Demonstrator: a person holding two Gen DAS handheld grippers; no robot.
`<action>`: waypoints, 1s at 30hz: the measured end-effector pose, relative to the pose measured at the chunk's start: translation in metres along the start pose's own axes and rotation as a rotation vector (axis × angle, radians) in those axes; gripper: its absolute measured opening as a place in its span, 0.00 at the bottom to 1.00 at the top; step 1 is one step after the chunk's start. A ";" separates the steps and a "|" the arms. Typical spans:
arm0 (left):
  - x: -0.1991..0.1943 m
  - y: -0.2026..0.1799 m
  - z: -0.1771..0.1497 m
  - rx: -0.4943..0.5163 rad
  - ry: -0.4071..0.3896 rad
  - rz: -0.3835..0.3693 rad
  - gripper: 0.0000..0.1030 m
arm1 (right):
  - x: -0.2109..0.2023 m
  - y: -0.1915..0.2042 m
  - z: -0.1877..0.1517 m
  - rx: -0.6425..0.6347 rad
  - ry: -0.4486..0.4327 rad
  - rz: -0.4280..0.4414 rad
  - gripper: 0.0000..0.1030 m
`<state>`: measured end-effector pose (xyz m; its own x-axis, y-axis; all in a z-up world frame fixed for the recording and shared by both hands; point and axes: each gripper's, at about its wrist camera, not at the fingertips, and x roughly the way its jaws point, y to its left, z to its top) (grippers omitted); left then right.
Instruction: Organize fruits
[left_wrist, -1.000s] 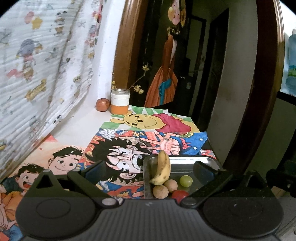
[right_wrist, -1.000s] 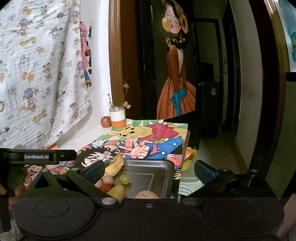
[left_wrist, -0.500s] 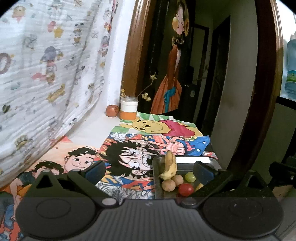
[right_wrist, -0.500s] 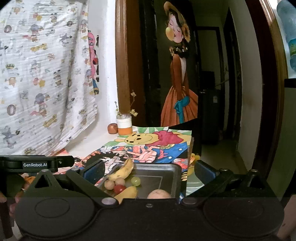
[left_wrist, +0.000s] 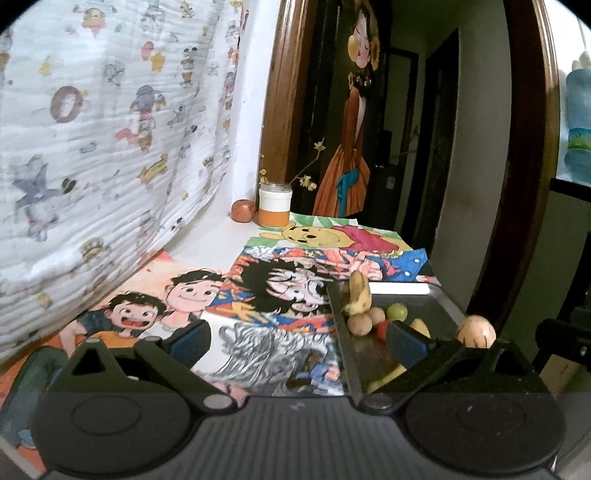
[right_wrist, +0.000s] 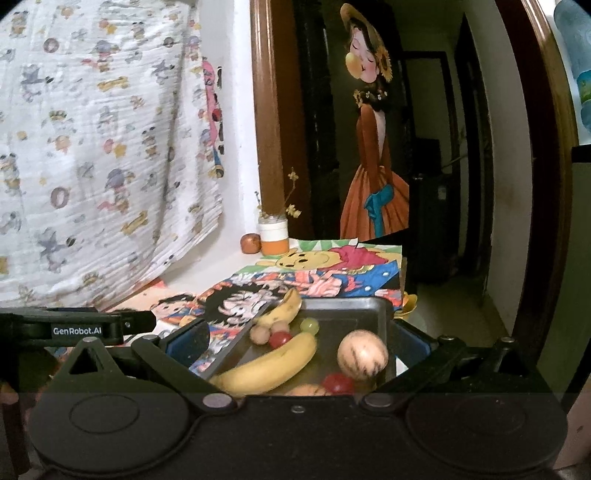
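Each gripper is matte black plastic: the left gripper (left_wrist: 297, 341) has a ribbed grey-black body, two round discs, silver pivot screws and blue-padded fingers (left_wrist: 404, 341). The right gripper (right_wrist: 297, 341) looks the same, with triangular cut-outs in its linkage arms. A white "GenRobot.AI" label (right_wrist: 77, 331) marks the left gripper's side.

Both tongs (left_wrist: 299, 338) (right_wrist: 297, 341) apparently agape, empty
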<state>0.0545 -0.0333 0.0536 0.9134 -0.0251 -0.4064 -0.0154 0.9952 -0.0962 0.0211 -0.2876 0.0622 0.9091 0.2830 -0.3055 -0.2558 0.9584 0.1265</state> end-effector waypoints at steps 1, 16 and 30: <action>-0.003 0.001 -0.003 0.003 -0.001 0.002 1.00 | -0.003 0.002 -0.003 -0.004 0.001 -0.001 0.99; -0.030 0.013 -0.035 0.041 0.022 -0.012 1.00 | -0.028 0.022 -0.034 -0.012 0.037 0.006 0.99; -0.045 0.026 -0.053 0.040 0.048 -0.002 1.00 | -0.035 0.028 -0.053 0.004 0.097 0.016 1.00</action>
<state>-0.0087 -0.0110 0.0215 0.8930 -0.0310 -0.4490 0.0039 0.9981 -0.0610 -0.0353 -0.2690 0.0263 0.8689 0.3004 -0.3934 -0.2685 0.9537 0.1353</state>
